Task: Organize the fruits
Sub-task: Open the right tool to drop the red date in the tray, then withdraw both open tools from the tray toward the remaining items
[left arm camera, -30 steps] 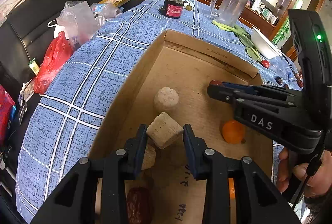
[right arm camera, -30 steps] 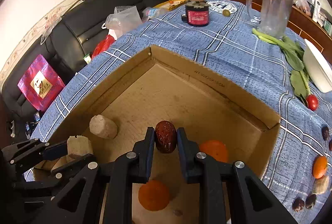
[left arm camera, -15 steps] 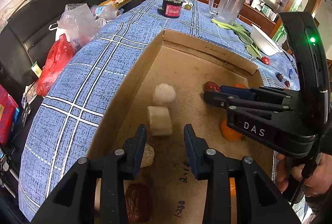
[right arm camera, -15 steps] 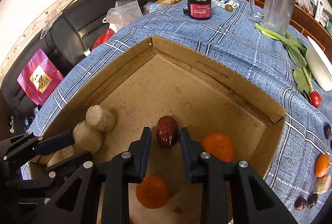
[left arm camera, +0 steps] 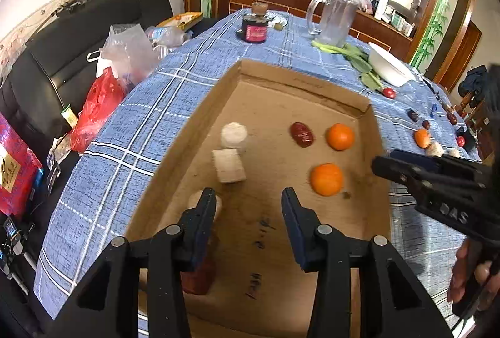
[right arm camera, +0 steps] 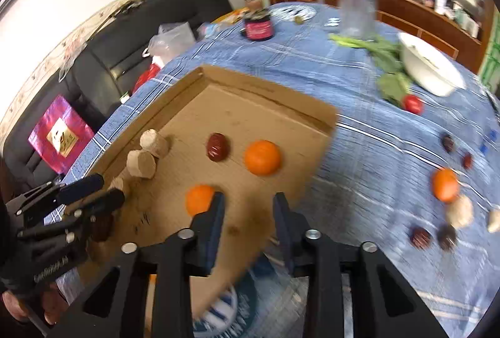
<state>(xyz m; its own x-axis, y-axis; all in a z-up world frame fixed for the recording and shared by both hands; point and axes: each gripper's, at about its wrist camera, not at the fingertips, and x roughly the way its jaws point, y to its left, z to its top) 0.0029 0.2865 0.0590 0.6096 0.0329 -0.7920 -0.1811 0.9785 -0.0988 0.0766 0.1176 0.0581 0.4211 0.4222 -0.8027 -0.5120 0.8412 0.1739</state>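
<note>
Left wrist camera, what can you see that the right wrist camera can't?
Only the left view shows the right hand holding the right gripper. Only the right view shows the left hand holding the left gripper, plus two dark fruits at its lower right. Both show the box, two oranges and a red date inside. Both grippers' jaws have just been opening, empty.

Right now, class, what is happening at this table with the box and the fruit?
A person holds a gripper in each hand and is sorting fruit into a cardboard box on a blue checked tablecloth. Both have just been opening, and nothing sits between their fingers: the left gripper has let go of a pale block, the right gripper of a red date. Two oranges already lie in the box. Another orange, dates and pale pieces still wait on the cloth to the right.
</note>
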